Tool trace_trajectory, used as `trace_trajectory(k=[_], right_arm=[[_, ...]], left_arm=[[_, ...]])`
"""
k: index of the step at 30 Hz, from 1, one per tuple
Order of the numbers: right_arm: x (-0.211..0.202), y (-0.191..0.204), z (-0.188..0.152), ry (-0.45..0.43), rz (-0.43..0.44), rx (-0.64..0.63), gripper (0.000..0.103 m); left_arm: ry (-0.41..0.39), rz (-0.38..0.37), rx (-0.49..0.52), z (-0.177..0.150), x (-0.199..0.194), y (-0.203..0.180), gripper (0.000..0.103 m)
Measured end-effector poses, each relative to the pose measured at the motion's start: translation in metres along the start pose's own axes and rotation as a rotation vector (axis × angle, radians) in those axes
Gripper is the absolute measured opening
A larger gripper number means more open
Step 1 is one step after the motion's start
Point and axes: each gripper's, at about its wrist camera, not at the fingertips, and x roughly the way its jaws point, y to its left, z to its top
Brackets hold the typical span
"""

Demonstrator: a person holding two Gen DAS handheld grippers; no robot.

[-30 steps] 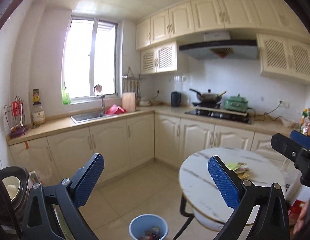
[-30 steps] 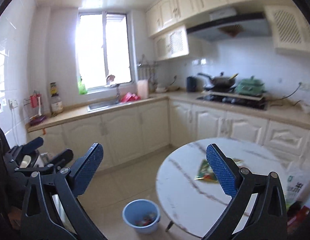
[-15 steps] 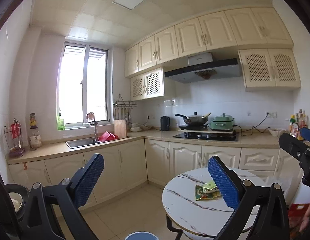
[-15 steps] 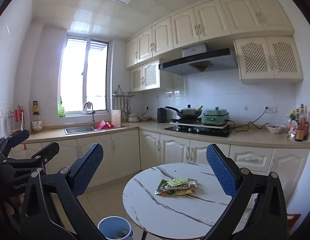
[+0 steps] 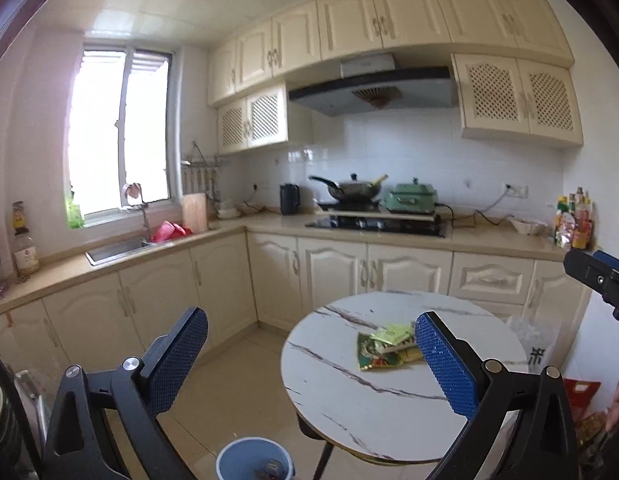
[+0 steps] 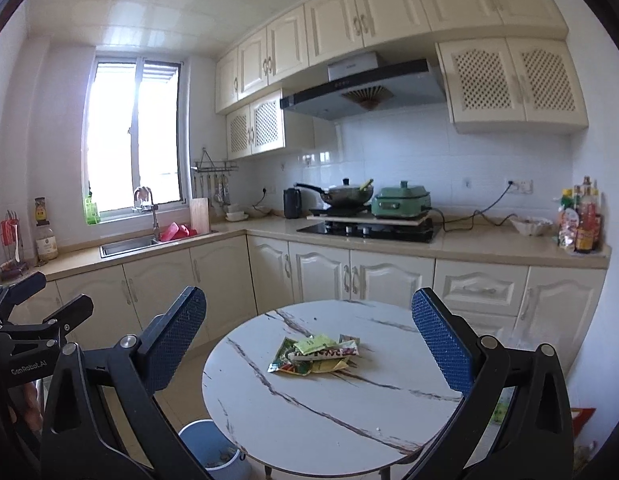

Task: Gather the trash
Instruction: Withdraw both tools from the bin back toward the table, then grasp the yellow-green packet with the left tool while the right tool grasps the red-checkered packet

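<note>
A small heap of green and yellow snack wrappers (image 6: 315,354) lies near the middle of a round white marble table (image 6: 309,420); the left wrist view shows the wrappers (image 5: 383,350) on the table (image 5: 369,400) too. A blue bin (image 5: 253,460) with some scraps inside stands on the floor by the table's left foot, and the bin (image 6: 207,450) shows partly under the table edge. My left gripper (image 5: 313,364) is open and empty, held well short of the table. My right gripper (image 6: 309,356) is open and empty, above the table's near side.
An L-shaped counter runs along the back wall with a sink (image 6: 127,246), a hob with a wok (image 6: 343,196) and a green pot (image 6: 401,200). Bottles (image 6: 583,220) stand at the counter's right end. Tiled floor (image 5: 229,384) lies left of the table.
Both views swung up toward the ceiling and came back down. The table and wrappers now sit lower and closer in both views. Both grippers stayed open.
</note>
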Motion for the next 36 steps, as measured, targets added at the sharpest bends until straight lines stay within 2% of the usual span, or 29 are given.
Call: trace_trajectory(k=[6,10,13,16,18,22,30,32,33,34,36], right_arm=[[0.075,-0.048,-0.032,0.162,-0.057,0.056,0.103],[0.13,-0.073,-0.054,0.276,-0.085,0.077,0.103],[0.172,-0.091,-0.069,0.366,-0.102,0.099,0.103],[0.213,-0.112,-0.081,0.434,-0.115,0.139,0.103],[0.236,-0.12,-0.087,0.476,-0.144,0.143,0.103],[0.272,-0.136,-0.092,0.522,-0.137,0.166,0.103],[0.318,-0.156,-0.103,0.578,-0.129,0.178,0.103],[0.324,-0.158,-0.106,0.583,-0.121,0.181,0.103],[0.327,-0.158,-0.107,0.589,-0.125,0.181,0.103],[0.329,-0.159,-0.108,0.59,-0.127,0.182,0.103],[0.331,-0.161,-0.11,0.593,-0.13,0.187,0.103]], left_arm=[[0.154,-0.115,-0.005,0.009,0.1,0.001,0.102],[0.238,-0.19,0.034,0.018,0.17,-0.011,0.102],[0.324,-0.261,0.044,0.034,0.237,-0.02,0.102],[0.389,-0.25,0.067,0.059,0.314,-0.033,0.102],[0.422,-0.238,0.09,0.061,0.352,-0.04,0.102],[0.527,-0.281,0.114,0.061,0.424,-0.058,0.102],[0.62,-0.284,0.164,0.058,0.514,-0.088,0.101],[0.628,-0.304,0.163,0.055,0.531,-0.095,0.098],[0.632,-0.317,0.165,0.053,0.538,-0.097,0.09],[0.647,-0.339,0.157,0.049,0.546,-0.099,0.074],[0.667,-0.368,0.107,0.047,0.558,-0.095,0.057]])
